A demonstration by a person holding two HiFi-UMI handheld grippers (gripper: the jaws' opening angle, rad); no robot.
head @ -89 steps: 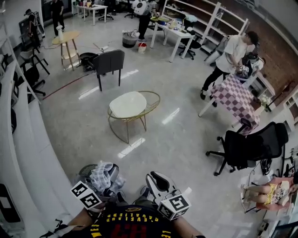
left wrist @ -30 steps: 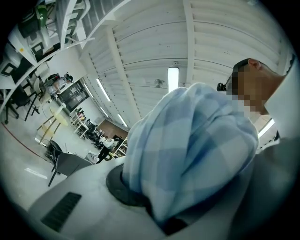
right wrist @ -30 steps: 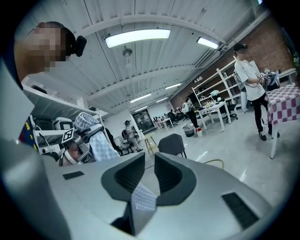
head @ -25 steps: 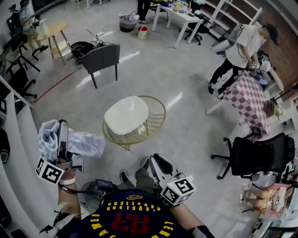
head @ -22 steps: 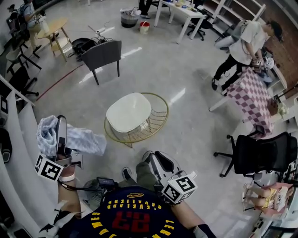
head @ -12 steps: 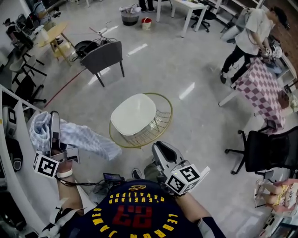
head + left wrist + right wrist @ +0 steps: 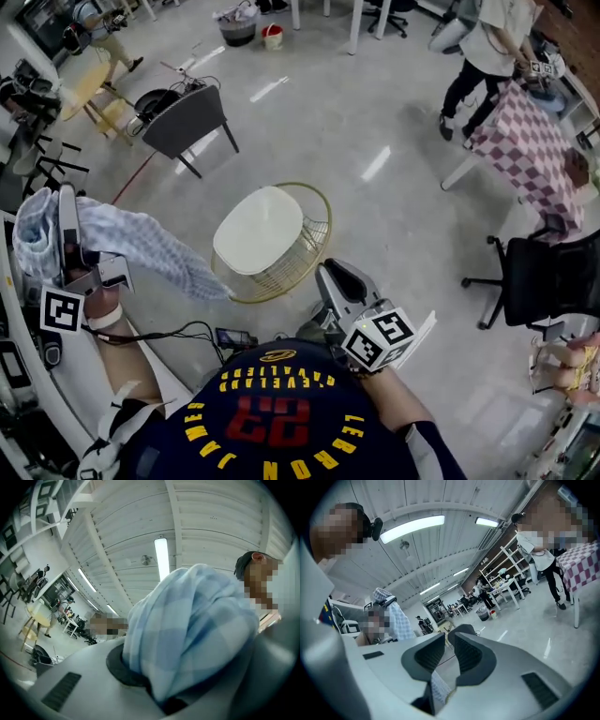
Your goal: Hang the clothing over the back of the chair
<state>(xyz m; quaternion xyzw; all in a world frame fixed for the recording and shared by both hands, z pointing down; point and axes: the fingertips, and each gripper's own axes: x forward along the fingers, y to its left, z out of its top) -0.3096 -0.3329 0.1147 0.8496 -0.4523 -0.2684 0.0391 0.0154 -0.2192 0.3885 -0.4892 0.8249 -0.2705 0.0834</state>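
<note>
A light blue checked garment (image 7: 141,246) hangs from my left gripper (image 7: 64,202), which is shut on it and raised high at the left edge of the head view. The bunched cloth (image 7: 197,630) fills the left gripper view and hides the jaws. Its loose tail trails down to the right, ending near the round table. The dark grey chair (image 7: 183,117) stands well beyond, on the far side of that table, with a bare back. Low in the middle, my right gripper (image 7: 330,272) has its jaws nearly together (image 7: 448,641) and holds nothing.
A round white table on a gold wire frame (image 7: 281,281) stands between me and the chair. A black office chair (image 7: 553,281) is at the right. A person (image 7: 487,42) bends over a checked tablecloth (image 7: 530,155) at the far right. White shelving (image 7: 14,319) runs along my left.
My left gripper has risen and swung further left with the garment, whose tail now hangs longer. The right gripper has shifted slightly right, and the chair sits further up and left in the view.
</note>
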